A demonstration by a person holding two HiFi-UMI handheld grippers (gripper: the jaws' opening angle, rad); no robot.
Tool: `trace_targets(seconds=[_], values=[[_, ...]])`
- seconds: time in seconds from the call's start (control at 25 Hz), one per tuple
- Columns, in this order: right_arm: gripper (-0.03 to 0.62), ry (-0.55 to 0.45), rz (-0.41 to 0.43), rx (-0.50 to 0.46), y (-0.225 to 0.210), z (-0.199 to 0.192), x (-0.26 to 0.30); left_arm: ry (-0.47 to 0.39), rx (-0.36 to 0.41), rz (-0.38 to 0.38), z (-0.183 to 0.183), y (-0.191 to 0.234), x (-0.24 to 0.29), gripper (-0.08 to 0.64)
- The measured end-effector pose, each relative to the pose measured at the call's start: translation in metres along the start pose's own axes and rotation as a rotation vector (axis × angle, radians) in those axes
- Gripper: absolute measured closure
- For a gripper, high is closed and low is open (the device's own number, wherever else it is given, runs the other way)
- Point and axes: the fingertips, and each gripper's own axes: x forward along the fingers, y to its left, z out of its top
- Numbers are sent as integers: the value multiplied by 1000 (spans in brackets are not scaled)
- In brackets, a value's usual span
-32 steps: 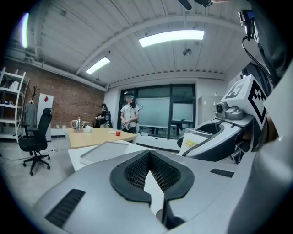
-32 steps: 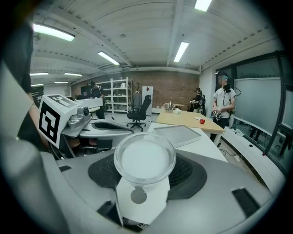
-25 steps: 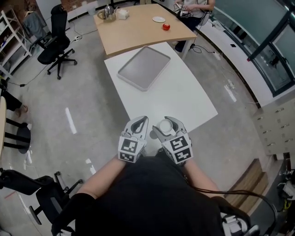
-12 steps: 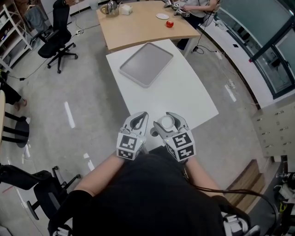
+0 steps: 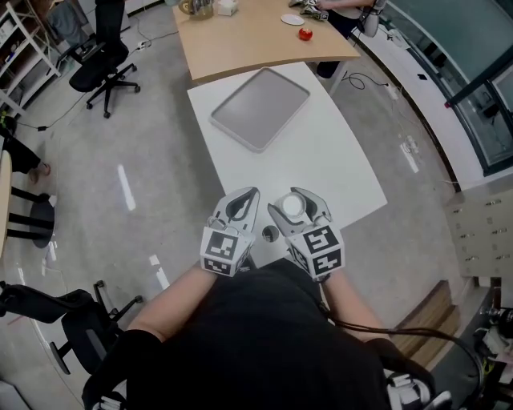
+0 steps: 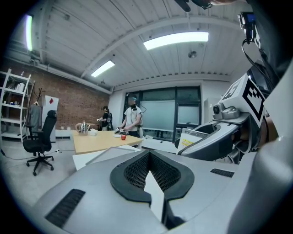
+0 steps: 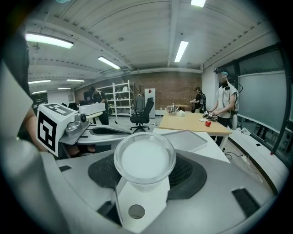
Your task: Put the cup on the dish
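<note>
**Cup's in the right gripper, way short of the tray**

Around the edges first. There's a black office chair (image 5: 100,64) out on the grey floor (image 5: 152,152) to the left, and another dark chair (image 5: 48,320) down by the person's left side. Past the white bench (image 5: 321,168) is a wooden bench (image 5: 248,40) with a red apple (image 5: 305,34), a small white plate (image 5: 293,19) and a metal kettle (image 7: 173,109). A person (image 7: 225,103) is standing at it. The far end of the room has a brick wall (image 7: 169,93) and white shelving (image 7: 118,98), with big windows down the right side.

The white bench has a flat grey tray (image 5: 260,108) lying at its far end. Near the front edge there's a small round hole (image 5: 270,234), just between the two grippers.

The cup (image 5: 292,206) is a clear one, upright. It's held above the near edge of the white bench, well apart from the tray, with a stretch of white bench top between them. It looks white inside, and I can't tell if that's something in it or just the bench showing through.

The right gripper (image 5: 295,207) has its fingers (image 7: 190,176) clamped on the cup. The left gripper (image 5: 243,204) sits just beside it, with its fingers (image 6: 132,171) closed together and empty.
</note>
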Motion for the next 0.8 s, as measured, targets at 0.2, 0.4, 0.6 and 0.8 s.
trace_targets(seconds=[0.2,0.4,0.6,0.8], values=[[331,0,10,9,-23,7,17,4,-12,22,6,12,22,563],[330,-6,26,14,-44,17,42,-5,-32,26,9,29,46,563],[330,-2,43,13,-69,24,65,-2,-44,45,12,45,75,563],[331,-6,56,14,-93,31,95,19,-32,57,4,66,104,563]])
